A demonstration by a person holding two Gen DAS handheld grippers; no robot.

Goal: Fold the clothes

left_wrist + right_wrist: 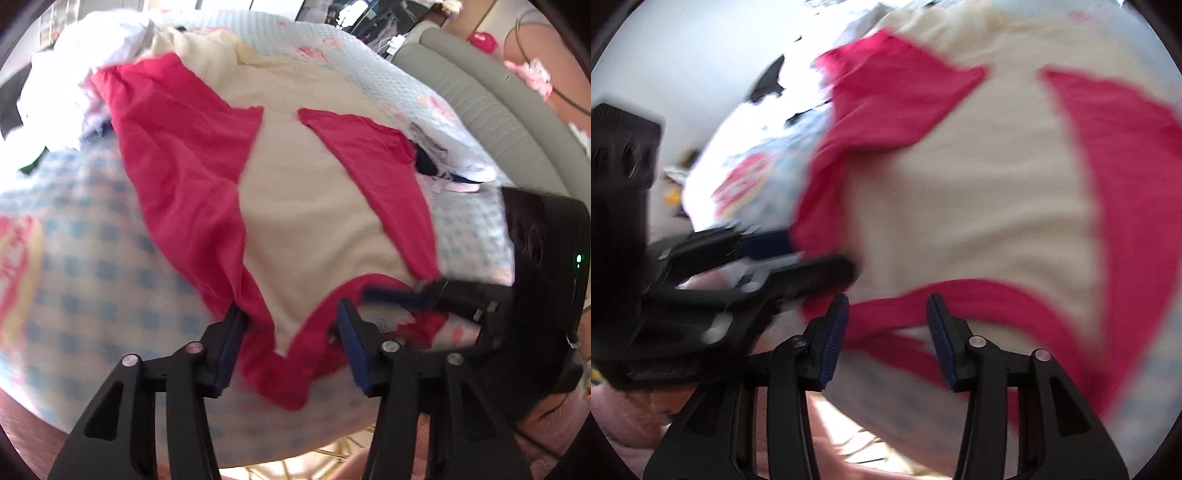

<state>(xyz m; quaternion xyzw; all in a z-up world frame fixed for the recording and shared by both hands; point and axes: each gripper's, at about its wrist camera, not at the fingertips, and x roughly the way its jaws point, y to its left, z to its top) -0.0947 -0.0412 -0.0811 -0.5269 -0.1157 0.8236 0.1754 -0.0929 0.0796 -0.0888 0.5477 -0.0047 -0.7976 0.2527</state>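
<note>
A: Where is the garment?
B: The cream and red shirt [317, 206] lies spread on the checked bedcover [92, 258], its red sleeves folded in over the cream body, the red neckline at the near edge.

A: And the left gripper [291, 332]?
B: Released — its blue-padded fingers [352, 339] stand wide apart over the collar, one on each side of the red trim.

A: The right gripper [886, 332]?
B: Also spread wide, hovering at the collar. From the left wrist it shows side-on at the shirt's near right corner, beside the red hem.

A: Anything else on the bed?
B: A heap of white clothes [81, 74] at the far left — both views are blurred.
</note>
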